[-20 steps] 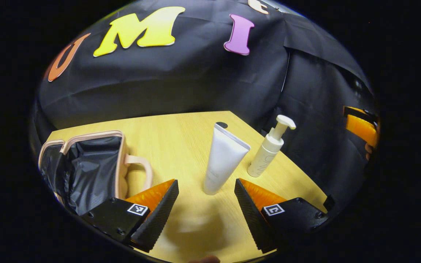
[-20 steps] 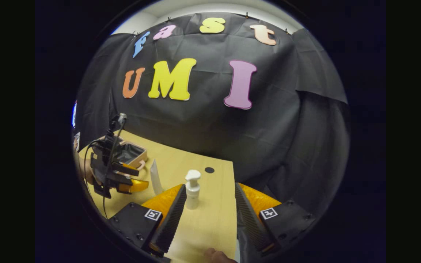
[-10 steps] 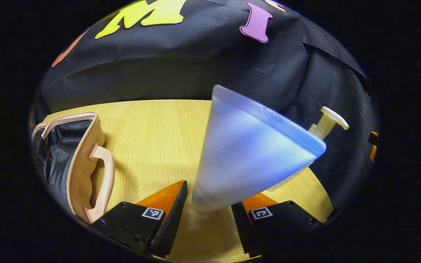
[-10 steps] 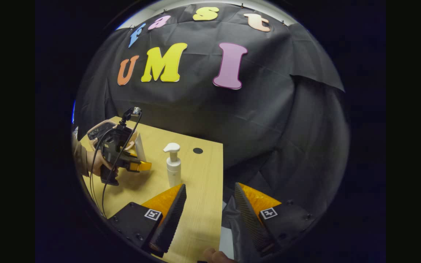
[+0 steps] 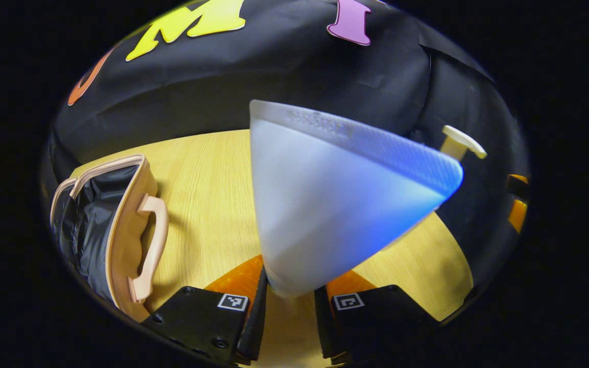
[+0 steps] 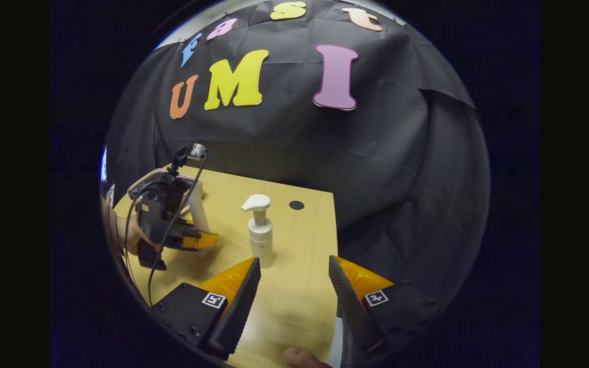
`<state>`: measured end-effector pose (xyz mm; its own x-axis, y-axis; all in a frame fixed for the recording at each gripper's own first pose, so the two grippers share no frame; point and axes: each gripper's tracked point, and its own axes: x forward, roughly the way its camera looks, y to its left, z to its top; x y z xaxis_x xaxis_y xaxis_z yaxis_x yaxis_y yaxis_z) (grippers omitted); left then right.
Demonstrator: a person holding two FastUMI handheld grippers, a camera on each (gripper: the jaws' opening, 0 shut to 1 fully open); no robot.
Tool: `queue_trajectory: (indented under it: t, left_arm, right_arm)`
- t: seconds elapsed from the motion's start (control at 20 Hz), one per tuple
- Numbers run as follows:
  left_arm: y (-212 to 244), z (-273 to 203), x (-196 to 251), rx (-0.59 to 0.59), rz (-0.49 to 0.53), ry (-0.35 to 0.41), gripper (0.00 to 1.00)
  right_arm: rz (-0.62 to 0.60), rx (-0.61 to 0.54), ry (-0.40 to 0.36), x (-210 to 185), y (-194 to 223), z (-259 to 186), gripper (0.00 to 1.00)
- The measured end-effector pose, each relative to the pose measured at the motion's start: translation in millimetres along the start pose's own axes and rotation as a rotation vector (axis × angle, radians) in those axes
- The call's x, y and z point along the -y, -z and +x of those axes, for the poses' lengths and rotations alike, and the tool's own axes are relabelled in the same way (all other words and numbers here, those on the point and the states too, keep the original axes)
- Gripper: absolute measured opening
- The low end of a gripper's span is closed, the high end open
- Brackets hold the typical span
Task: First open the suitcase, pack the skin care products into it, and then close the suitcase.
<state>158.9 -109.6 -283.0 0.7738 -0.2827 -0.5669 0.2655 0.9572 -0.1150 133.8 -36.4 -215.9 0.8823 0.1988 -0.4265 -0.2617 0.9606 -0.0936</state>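
Currently, step: packing the first product.
Left gripper (image 5: 287,301): fingers pressed on the cap end of the white tube (image 5: 335,204), which stands crimped end up; gripping low probably keeps the soft body from buckling.
Suitcase (image 5: 120,230): lid open, dark lining showing, handle facing the tube, near on the table (image 5: 207,174); a short carry looks enough.
Right gripper (image 6: 294,286): fingers apart, holding nothing, likely waiting in front of the pump bottle (image 6: 259,230).
Left gripper view: suitcase interior and grip point.
Right gripper view: hand (image 6: 126,237) holding the left gripper, and the full bottle upright, apart from the tube.
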Motion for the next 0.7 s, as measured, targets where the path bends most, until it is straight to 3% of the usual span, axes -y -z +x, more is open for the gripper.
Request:
queue_trajectory:
  t: [0.05,0.1,0.3,0.7]
  left_arm:
    - [3.0,-12.4,-0.4,0.001,0.01,-0.006,0.52]
    - [6.3,-25.9,-2.1,0.002,0.017,-0.014,0.46]
    - [18.8,-86.5,-11.4,0.018,0.0,-0.046,0.45]
    - [60.9,-211.0,-52.0,0.022,-0.103,-0.192,0.45]
  right_arm:
    - [-0.003,-0.001,-0.016,-8.7,-0.6,8.2,0.8]
    - [-0.005,-0.002,-0.031,-17.2,-0.2,18.9,0.8]
    - [0.016,-0.036,-0.078,-43.9,7.3,67.7,0.8]
    - [0.094,-0.119,-0.044,-57.7,28.7,142.3,0.8]
